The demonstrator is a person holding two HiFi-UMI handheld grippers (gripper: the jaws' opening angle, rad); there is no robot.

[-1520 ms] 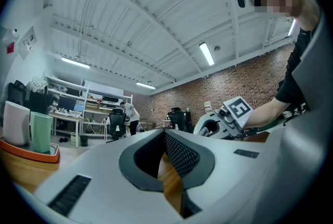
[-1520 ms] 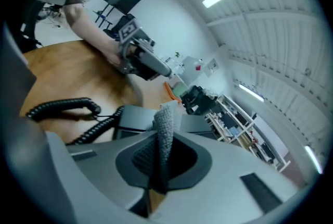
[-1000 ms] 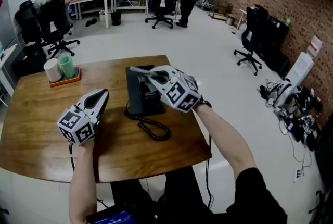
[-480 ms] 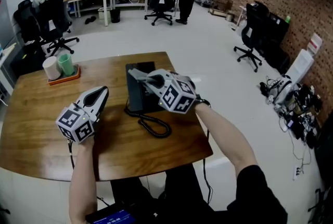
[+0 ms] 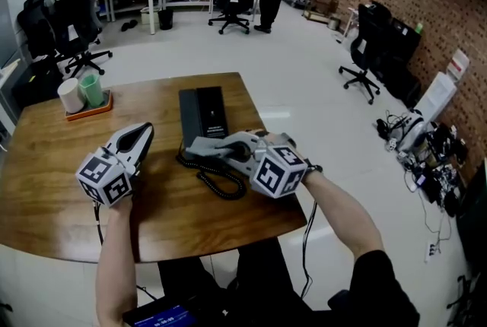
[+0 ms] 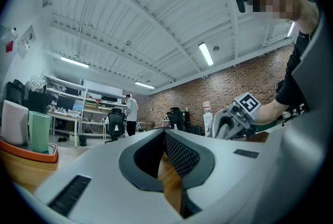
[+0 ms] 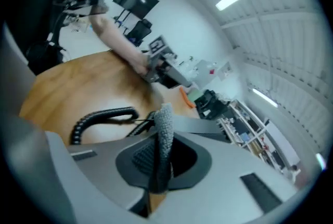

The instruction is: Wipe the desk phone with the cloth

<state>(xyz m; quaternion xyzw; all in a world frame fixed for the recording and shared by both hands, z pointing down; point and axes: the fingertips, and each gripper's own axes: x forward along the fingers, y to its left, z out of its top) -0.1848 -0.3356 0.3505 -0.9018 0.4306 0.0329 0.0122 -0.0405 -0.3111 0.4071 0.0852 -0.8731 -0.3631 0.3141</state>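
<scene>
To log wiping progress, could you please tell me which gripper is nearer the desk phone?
Right. The right gripper, shut on the cloth, is at the near edge of the phone; the left gripper is off to its left, clear of it.

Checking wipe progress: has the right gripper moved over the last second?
Yes: the right gripper slid along the desk phone from its far end toward the person.

The left gripper (image 6: 164,132) holds its jaws together over the table (image 6: 169,183).
</scene>
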